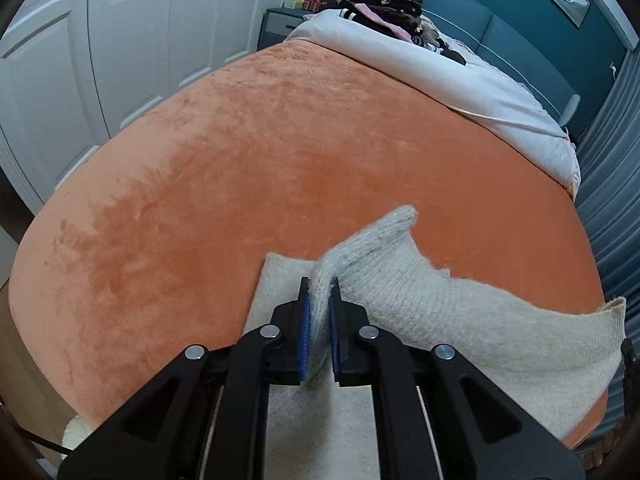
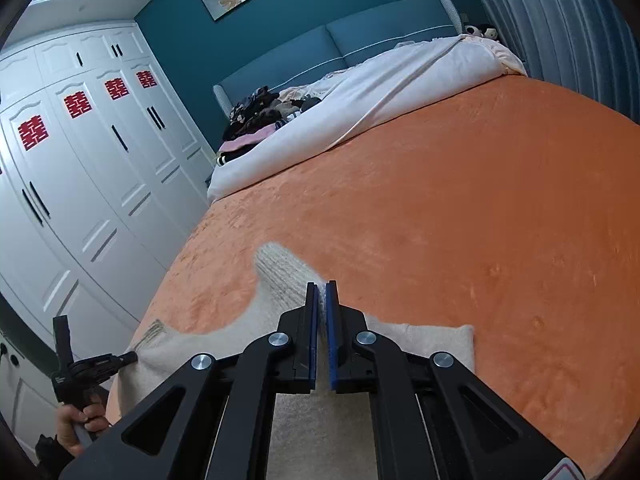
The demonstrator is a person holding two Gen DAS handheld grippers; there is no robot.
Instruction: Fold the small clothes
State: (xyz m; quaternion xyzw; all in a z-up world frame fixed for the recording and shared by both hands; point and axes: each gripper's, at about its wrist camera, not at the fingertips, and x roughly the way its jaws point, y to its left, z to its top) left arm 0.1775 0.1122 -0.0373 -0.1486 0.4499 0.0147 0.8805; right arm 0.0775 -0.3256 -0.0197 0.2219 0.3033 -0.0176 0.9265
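Pinched knit fills both pairs of jaws: left gripper [image 1: 319, 304] and right gripper [image 2: 322, 300] each clamp the cream knitted garment [image 1: 460, 312], lifted over the orange bedspread [image 1: 260, 160] near the bed's 6 o'clock edge. Judged mid-fold; next, carry both held parts toward 12 o'clock, where open bedspread lies before the clothes pile [image 2: 260, 116]

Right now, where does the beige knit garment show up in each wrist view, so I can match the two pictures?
Left wrist view: the garment fills the bottom centre to lower right, draped over the orange blanket, a fold pinched in the left gripper.
Right wrist view: the garment lies bottom centre to lower left, pinched in the right gripper.
Shared landmark: the dark clothes pile near the headboard.
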